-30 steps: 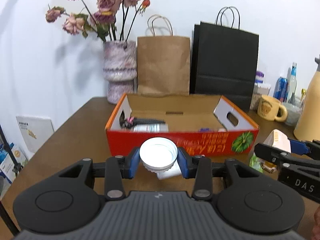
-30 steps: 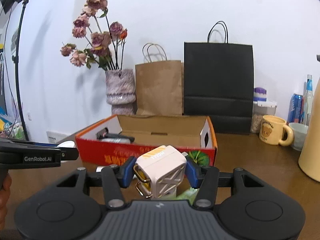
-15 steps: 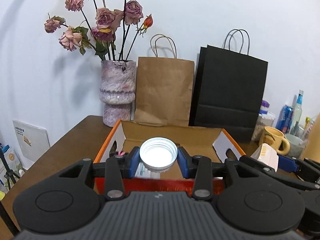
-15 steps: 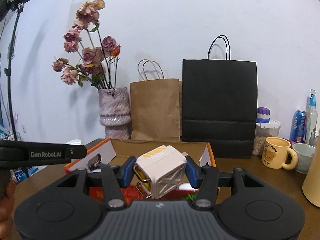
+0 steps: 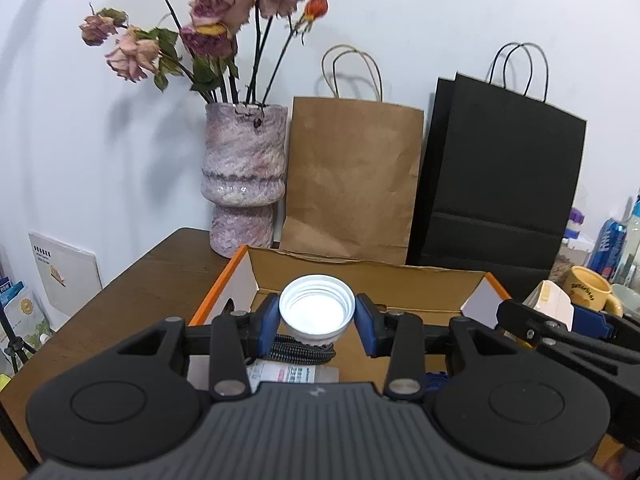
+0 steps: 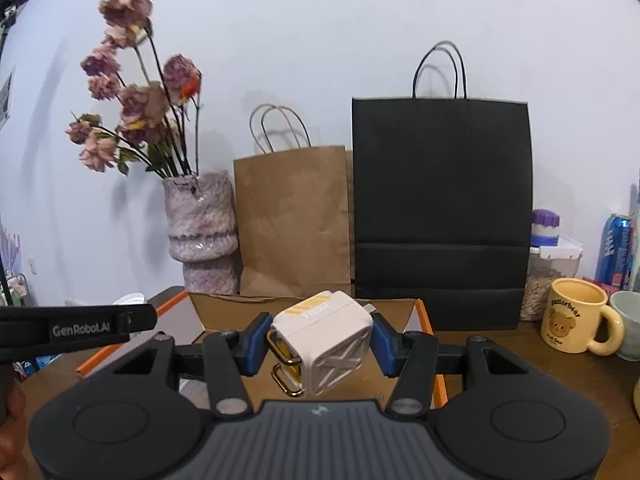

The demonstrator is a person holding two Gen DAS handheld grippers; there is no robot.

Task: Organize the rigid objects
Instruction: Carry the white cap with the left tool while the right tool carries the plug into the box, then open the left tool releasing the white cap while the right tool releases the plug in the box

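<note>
White ribbed plastic lid (image 5: 317, 312) in my left tongs (image 5: 317, 322), white cube charger (image 6: 322, 340) in my right tongs (image 6: 320, 340); both hover above the orange-rimmed cardboard box (image 5: 372, 276), unreleased.

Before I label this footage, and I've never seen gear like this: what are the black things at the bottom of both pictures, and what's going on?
They are hand-held grasping tools, one in each of a person's hands, each with a camera looking forward along its two blue-padded fingers. One picture comes from each camera.

The left tool is shut on a white screw cap. The right tool is shut on a white cube-shaped charger with yellow stripes.

Both hang over an open orange cardboard box on a brown table. Behind stand a vase of dried roses, a brown paper bag and a black paper bag; a yellow mug sits to the right.
</note>
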